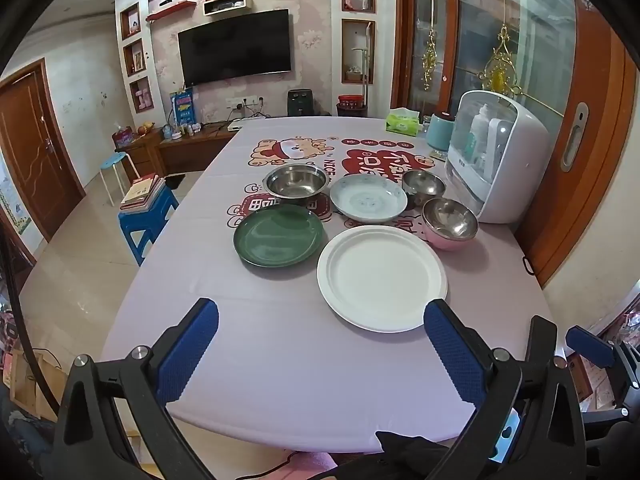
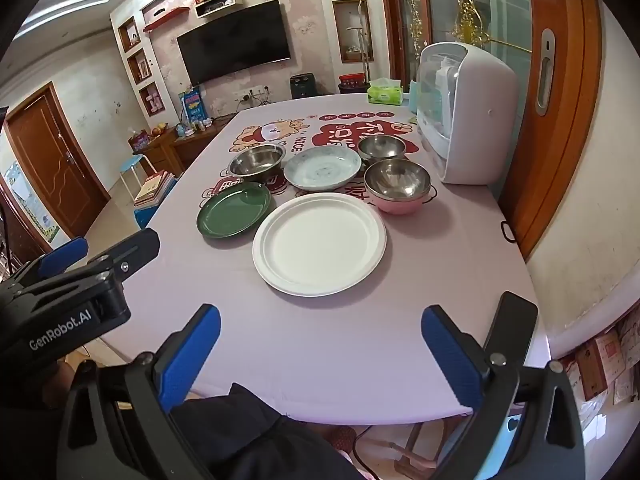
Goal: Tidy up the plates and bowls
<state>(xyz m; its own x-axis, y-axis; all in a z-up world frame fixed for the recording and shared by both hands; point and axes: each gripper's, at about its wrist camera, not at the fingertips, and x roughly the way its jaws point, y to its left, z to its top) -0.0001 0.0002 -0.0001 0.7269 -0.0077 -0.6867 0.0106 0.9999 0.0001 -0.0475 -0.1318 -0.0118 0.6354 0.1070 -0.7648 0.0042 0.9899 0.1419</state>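
A white plate (image 1: 380,278) (image 2: 320,242) lies nearest on the pink tablecloth. A green plate (image 1: 279,235) (image 2: 234,209) lies to its left. Behind stand a wide steel bowl (image 1: 297,182) (image 2: 257,161), a pale blue patterned dish (image 1: 368,197) (image 2: 322,168), a small steel bowl (image 1: 423,185) (image 2: 381,149) and a steel-lined pink bowl (image 1: 450,222) (image 2: 398,186). My left gripper (image 1: 320,332) is open and empty over the near table edge. My right gripper (image 2: 320,336) is open and empty beside it. The left gripper's body shows at the left of the right wrist view (image 2: 80,276).
A white domed cabinet (image 1: 496,156) (image 2: 466,112) stands at the table's right, by a tissue box (image 1: 403,121) and a teal canister (image 1: 440,131). A blue stool with books (image 1: 148,208) stands left of the table. A wooden sliding door (image 1: 580,160) is on the right.
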